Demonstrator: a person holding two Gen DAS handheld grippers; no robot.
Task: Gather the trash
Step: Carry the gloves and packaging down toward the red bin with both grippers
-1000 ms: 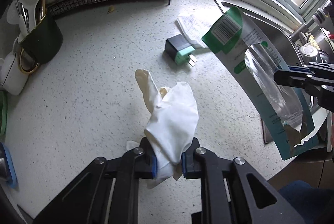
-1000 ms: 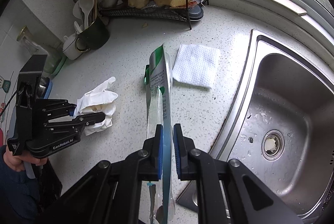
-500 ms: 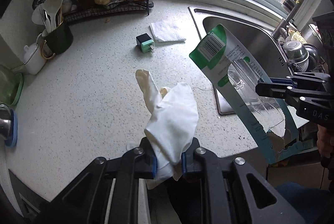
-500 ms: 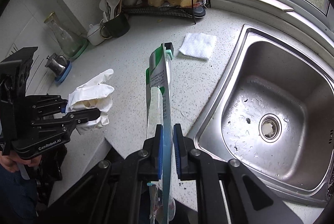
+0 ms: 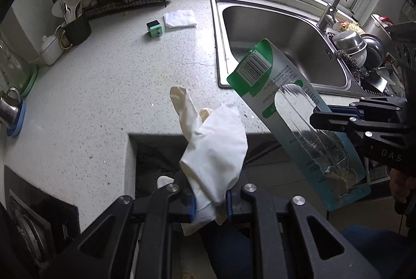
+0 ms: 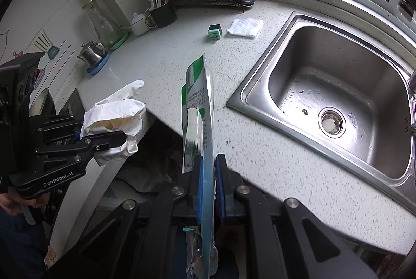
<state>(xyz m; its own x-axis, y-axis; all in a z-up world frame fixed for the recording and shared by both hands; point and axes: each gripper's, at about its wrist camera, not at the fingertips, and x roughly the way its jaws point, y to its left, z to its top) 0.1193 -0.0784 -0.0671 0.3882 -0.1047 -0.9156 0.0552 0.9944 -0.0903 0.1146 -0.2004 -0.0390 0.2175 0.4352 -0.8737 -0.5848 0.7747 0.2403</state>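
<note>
"GenRobot.AI" on left gripper (image 6: 110,140); "DAS" on right gripper (image 5: 321,116).

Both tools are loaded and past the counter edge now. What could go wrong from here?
1. The white glove is pinched only near its cuff by the left tool; the loose bulk flops above the pads and could slip out.
2. The torn blister pack is long and held in the right tool partway along, so either end could catch on the counter edge.
3. The pack's ripped end might shed scraps.
</note>
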